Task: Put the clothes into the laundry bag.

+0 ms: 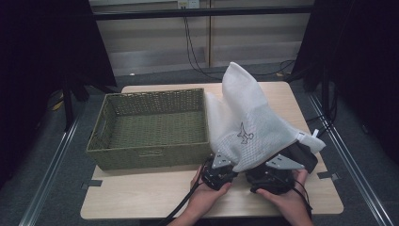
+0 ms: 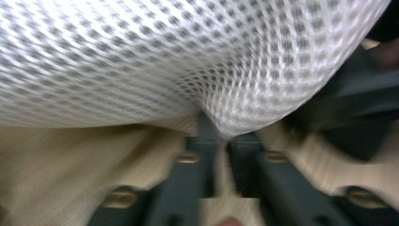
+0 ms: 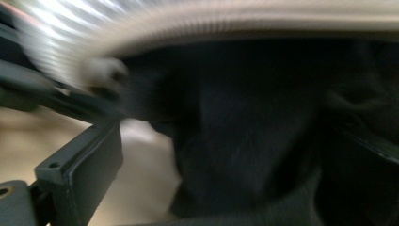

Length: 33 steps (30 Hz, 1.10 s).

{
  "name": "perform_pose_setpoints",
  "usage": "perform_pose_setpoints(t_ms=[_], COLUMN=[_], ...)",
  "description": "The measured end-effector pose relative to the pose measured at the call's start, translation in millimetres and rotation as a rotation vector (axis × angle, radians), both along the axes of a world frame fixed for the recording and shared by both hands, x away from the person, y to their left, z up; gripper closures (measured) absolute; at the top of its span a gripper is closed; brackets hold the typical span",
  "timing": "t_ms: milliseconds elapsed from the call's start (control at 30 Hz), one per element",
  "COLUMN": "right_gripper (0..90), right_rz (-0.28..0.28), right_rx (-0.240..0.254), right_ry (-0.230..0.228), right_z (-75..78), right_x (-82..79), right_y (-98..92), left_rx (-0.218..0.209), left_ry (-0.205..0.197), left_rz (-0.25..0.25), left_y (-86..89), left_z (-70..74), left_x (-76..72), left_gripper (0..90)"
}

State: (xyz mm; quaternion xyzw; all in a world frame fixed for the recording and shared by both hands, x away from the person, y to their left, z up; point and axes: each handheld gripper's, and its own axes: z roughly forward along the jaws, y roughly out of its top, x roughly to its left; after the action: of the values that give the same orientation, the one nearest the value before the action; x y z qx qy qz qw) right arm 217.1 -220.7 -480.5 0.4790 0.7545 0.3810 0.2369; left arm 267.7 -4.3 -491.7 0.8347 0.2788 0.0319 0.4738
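Left gripper [image 1: 224,165] pinched on white mesh laundry bag [image 1: 244,117], right gripper [image 1: 270,170] jaws wide over dark garment [image 1: 301,153] at bag's mouth; stuffing step, next likely regrip of cloth; bag stands on counter [image 1: 141,197] beside basket [image 1: 150,127], long axis upward, away.

A white mesh laundry bag [image 1: 247,125] stands raised on the right half of the table, its top pulled up into two soft peaks, the taller at the back. A small dark printed figure sits on its front face. Its lower edge drapes down toward the table's near edge. In the left gripper view the mesh is an open honeycomb weave, bunched into a fold. A dark garment [image 1: 301,153] shows at the bag's lower right corner, partly under the mesh.
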Motion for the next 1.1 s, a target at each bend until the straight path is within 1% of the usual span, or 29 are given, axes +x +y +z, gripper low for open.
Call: perform_pose_setpoints(t_ms=[33,67,100,133,167,200,233,267,300,333,367,400,433,467,533,600,633,667,700,733,767,800,833,867,933,967,1000,1033,1100], right_gripper=[3.1,7.6,26.5,41.8,41.8,64.0,64.0,71.9,71.9,74.2,74.2,75.0,75.0,75.2,75.2,75.0,74.8,74.7,74.7,74.5,74.3,74.3,74.3,74.0,73.9,73.9,73.8,73.9,74.0], right_rz=[-0.028,-0.057,-0.116,-0.125,-0.125,-0.127,-0.127,-0.152,-0.152,-0.19,-0.19,-0.243,-0.243,-0.278,-0.337,-0.351,-0.335,-0.303,-0.303,-0.289,-0.247,-0.23,-0.23,-0.228,-0.244,-0.244,-0.257,-0.269,-0.27], right_rx=[-0.05,-0.063,-0.06,-0.076,-0.076,-0.073,-0.073,0.017,0.017,0.063,0.063,0.103,0.103,0.125,0.185,0.136,0.092,0.042,0.042,0.028,0.062,0.076,0.076,0.006,0.02,0.02,0.042,0.056,0.044], right_ry=[0.013,0.021,0.031,0.031,0.031,0.014,0.014,0.0,0.0,-0.064,-0.064,-0.166,-0.166,-0.223,-0.293,-0.293,-0.263,-0.207,-0.207,-0.139,0.006,0.034,0.034,0.018,0.026,0.026,0.03,0.029,0.03], right_z=[-3.7,-4.2,-4.9,-5.4,-5.4,-3.9,-3.9,2.4,2.4,13.1,13.1,33.8,33.8,46.7,69.6,64.2,55.9,44.2,44.2,30.3,4.2,-1.9,-1.9,0.9,1.2,1.2,-0.4,-2.2,-2.2], right_x=[9.6,14.3,23.9,26.4,26.4,30.0,30.0,31.2,31.2,27.5,27.5,23.4,23.4,22.5,24.8,27.6,31.5,36.7,36.7,40.6,46.6,46.5,46.5,42.0,40.0,40.0,38.6,37.2,36.4], right_y=[2.2,1.9,-1.3,-1.9,-1.9,-7.2,-7.2,-17.8,-17.8,-24.6,-24.6,-32.5,-32.5,-39.4,-55.0,-52.6,-48.6,-45.3,-45.3,-43.5,-43.6,-42.3,-42.3,-32.1,-29.7,-29.7,-30.1,-29.6,-27.5], left_rx=[-0.003,-0.012,-0.022,-0.027,-0.027,-0.019,-0.019,-0.03,-0.03,-0.008,-0.008,0.009,0.009,-0.017,-0.154,-0.172,-0.172,-0.192,-0.192,-0.177,-0.104,-0.104,-0.082,-0.052,-0.009,-0.009,0.021,0.038,0.046], left_ry=[0.002,0.003,0.0,-0.001,-0.001,-0.016,-0.016,-0.024,-0.024,-0.044,-0.044,-0.064,-0.064,-0.054,-0.057,-0.069,-0.069,-0.04,-0.04,-0.019,-0.007,-0.007,0.003,0.008,-0.006,-0.006,-0.009,0.017,0.038], left_rz=[-0.015,-0.026,-0.04,-0.052,-0.052,-0.074,-0.074,-0.108,-0.108,-0.159,-0.159,-0.204,-0.204,-0.229,-0.355,-0.382,-0.382,-0.324,-0.324,-0.246,-0.135,-0.135,-0.091,-0.055,-0.031,-0.031,0.003,0.052,0.073], left_y=[0.9,1.5,2.8,3.1,3.1,4.1,4.1,5.6,5.6,7.0,7.0,10.2,10.2,14.0,30.6,41.1,41.1,50.0,50.0,50.8,46.4,46.4,43.2,36.8,30.6,30.6,27.0,22.9,19.3], left_z=[1.7,3.5,4.9,6.7,6.7,10.5,10.5,16.4,16.4,23.4,23.4,30.2,30.2,33.8,51.0,61.0,61.0,61.4,61.4,56.1,45.0,45.0,38.0,27.0,18.0,18.0,13.2,4.8,0.0], left_x=[0.9,1.5,2.6,3.5,3.5,3.5,3.5,2.5,2.5,1.2,1.2,-0.4,-0.4,-0.1,-1.1,2.0,2.0,10.5,10.5,14.1,15.9,15.9,15.2,10.5,3.6,3.6,-0.4,-3.3,-4.2], left_gripper=[88.8,89.3,89.8,89.9,89.9,90.0,90.0,90.0,90.0,90.0,90.0,90.0,90.0,90.0,90.0,90.0,90.0,89.9,89.7,89.7,87.5,86.0,86.0,72.8,61.6,58.0,58.0,51.5,44.1])
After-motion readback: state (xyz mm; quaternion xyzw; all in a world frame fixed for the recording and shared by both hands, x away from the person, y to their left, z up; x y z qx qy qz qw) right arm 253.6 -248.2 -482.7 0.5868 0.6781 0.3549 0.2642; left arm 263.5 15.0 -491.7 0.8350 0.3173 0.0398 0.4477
